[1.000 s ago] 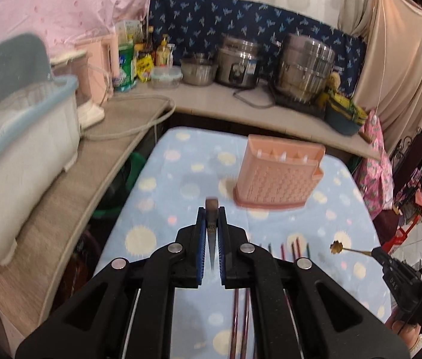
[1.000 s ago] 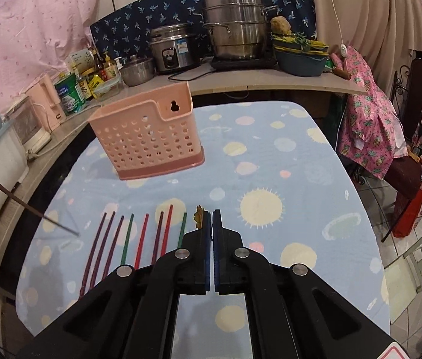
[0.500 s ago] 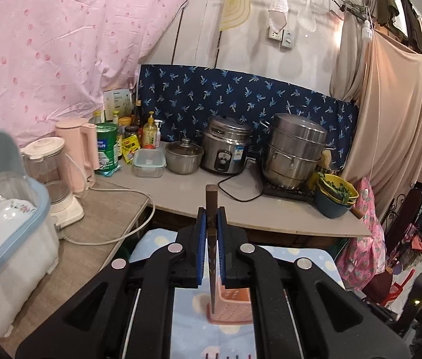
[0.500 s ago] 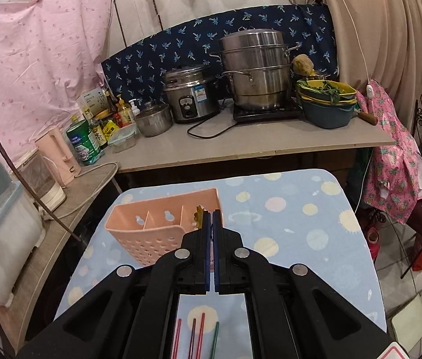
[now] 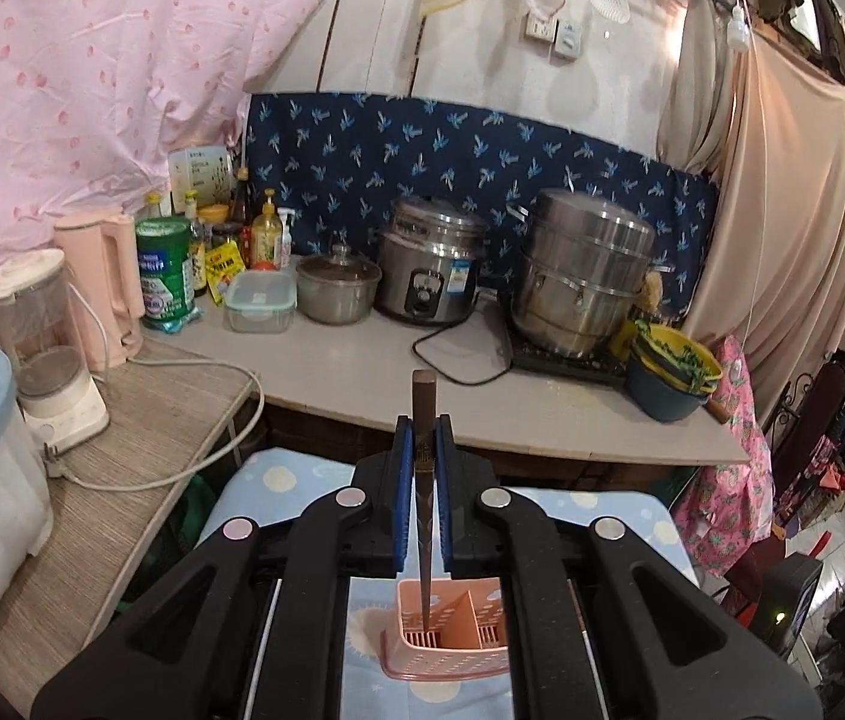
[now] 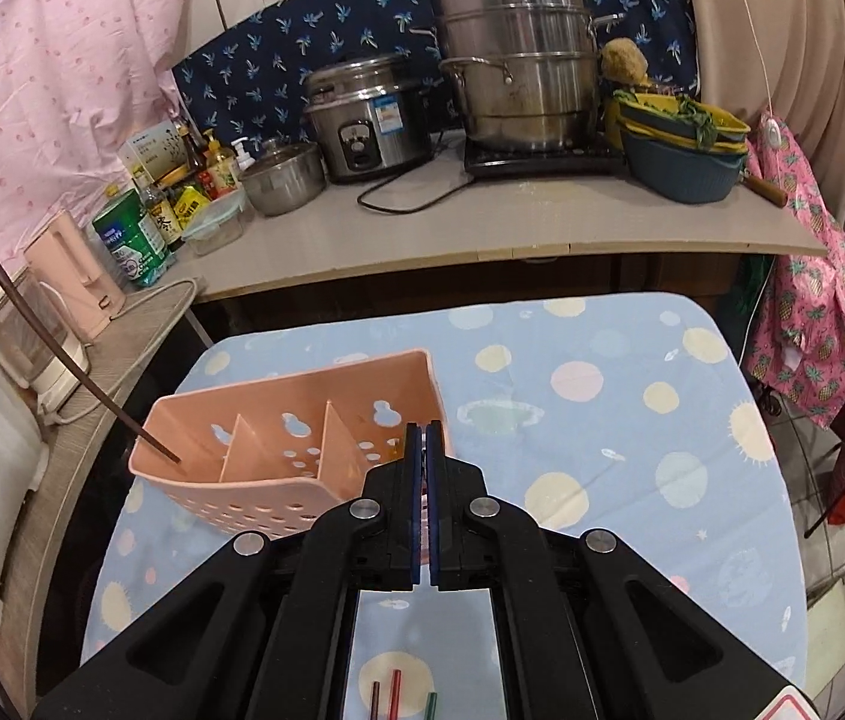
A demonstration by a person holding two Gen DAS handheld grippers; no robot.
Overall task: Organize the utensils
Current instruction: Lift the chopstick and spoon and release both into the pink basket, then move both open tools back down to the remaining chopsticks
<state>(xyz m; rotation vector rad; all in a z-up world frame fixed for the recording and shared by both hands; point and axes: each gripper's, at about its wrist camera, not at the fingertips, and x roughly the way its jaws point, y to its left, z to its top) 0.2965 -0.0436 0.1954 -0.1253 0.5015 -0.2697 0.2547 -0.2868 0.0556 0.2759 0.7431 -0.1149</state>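
Observation:
A pink perforated utensil holder (image 6: 302, 420) with three compartments stands on the blue dotted tablecloth (image 6: 602, 420). My left gripper (image 5: 422, 426) is shut on a dark brown chopstick (image 5: 423, 402) that stands upright. Its tip reaches down into the holder (image 5: 452, 636). In the right wrist view the same chopstick (image 6: 32, 330) comes in from the left and ends in the leftmost compartment. My right gripper (image 6: 423, 429) is shut over the holder's right end, and I cannot make out anything between its pads. Three chopstick ends, the red one (image 6: 393, 690) among them, lie on the cloth below it.
Behind the table a counter (image 6: 482, 240) carries a rice cooker (image 6: 362, 120), a steel steamer (image 6: 518, 54), a small pot, bottles and a blue bowl (image 6: 686, 162). A side shelf on the left holds a pink kettle (image 5: 104, 288), a blender and a dish bin.
Both grippers have moved forward from the row of chopsticks to the holder. The left one rose and tipped up, and the brown chopstick's tip now sits in the leftmost compartment.

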